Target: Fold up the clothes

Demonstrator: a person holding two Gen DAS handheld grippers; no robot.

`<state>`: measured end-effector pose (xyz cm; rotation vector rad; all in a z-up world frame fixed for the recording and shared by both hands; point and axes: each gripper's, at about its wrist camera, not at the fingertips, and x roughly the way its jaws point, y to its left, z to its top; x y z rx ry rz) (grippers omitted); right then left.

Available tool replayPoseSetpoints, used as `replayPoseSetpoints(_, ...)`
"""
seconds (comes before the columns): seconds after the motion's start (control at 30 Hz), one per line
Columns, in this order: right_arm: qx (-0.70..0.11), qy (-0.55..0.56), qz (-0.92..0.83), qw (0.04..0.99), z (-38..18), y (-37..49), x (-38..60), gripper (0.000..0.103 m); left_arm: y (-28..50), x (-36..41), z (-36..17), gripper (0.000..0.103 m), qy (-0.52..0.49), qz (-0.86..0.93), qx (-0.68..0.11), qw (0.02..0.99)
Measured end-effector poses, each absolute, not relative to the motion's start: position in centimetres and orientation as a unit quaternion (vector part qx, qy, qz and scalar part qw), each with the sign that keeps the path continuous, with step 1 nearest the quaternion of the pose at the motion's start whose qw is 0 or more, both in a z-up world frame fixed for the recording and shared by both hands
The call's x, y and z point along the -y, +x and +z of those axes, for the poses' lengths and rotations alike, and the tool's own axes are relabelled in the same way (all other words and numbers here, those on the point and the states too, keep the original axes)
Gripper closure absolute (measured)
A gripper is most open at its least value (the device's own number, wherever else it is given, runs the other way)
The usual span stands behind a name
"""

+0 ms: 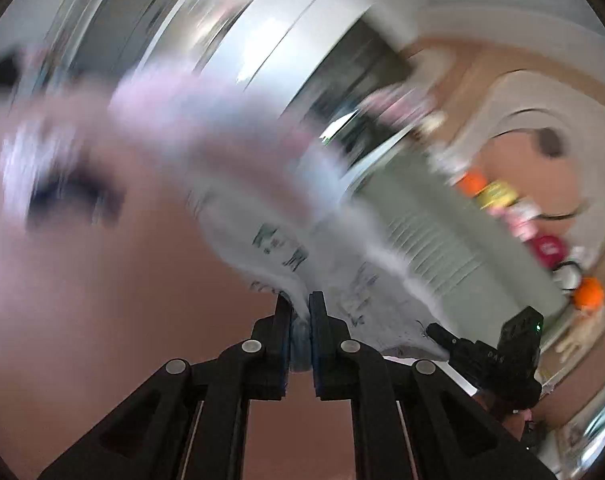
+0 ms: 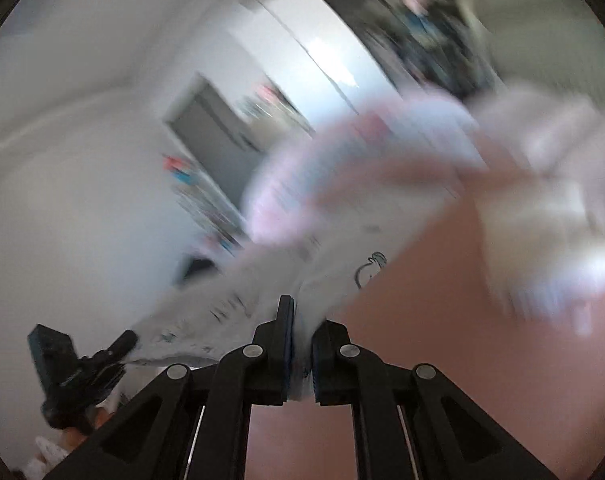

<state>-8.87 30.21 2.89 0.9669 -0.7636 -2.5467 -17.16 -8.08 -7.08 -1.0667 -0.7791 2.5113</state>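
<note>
At the bottom centre of the left wrist view, the left gripper [image 1: 300,312] is clamped on a bunched edge of a white printed garment [image 1: 286,248]. The cloth rises away toward the upper left of the frame, smeared with blur over a pinkish-brown surface [image 1: 102,300]. The right gripper [image 2: 302,320] likewise pinches the garment [image 2: 342,268] between its fingers — the fabric streams up and right. Each view catches the other gripper at its lower edge, also on the cloth. Farther off, blurred white walls [image 2: 62,120] and a grey radiator-like panel [image 1: 442,240].
</note>
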Motion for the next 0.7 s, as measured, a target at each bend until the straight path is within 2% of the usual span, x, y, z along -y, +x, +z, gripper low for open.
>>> replayPoseSetpoints(0.13,0.278,0.463,-0.837,0.09,-12.6,-8.7,-29.2,0.096,-18.3,6.9,-19.1,0.096,-0.473,0.837,0.262,0.085)
replayPoseSetpoints(0.2,0.27,0.5,-0.82,0.072,-17.5,-8.4,-28.7,0.096,-18.2,6.5,-21.5,0.096,-0.487,0.83,0.261,0.075)
replayPoseSetpoints(0.4,0.249,0.486,-0.834,0.083,-18.1,-8.5,-28.3,0.097,-17.8,7.1,-22.9,0.096,-0.477,0.831,0.272,0.088)
replayPoseSetpoints(0.7,0.24,0.471,-0.841,0.111,-15.8,-6.5,-28.5,0.097,-15.4,7.2,-20.0,0.096,-0.491,0.834,0.23,0.1)
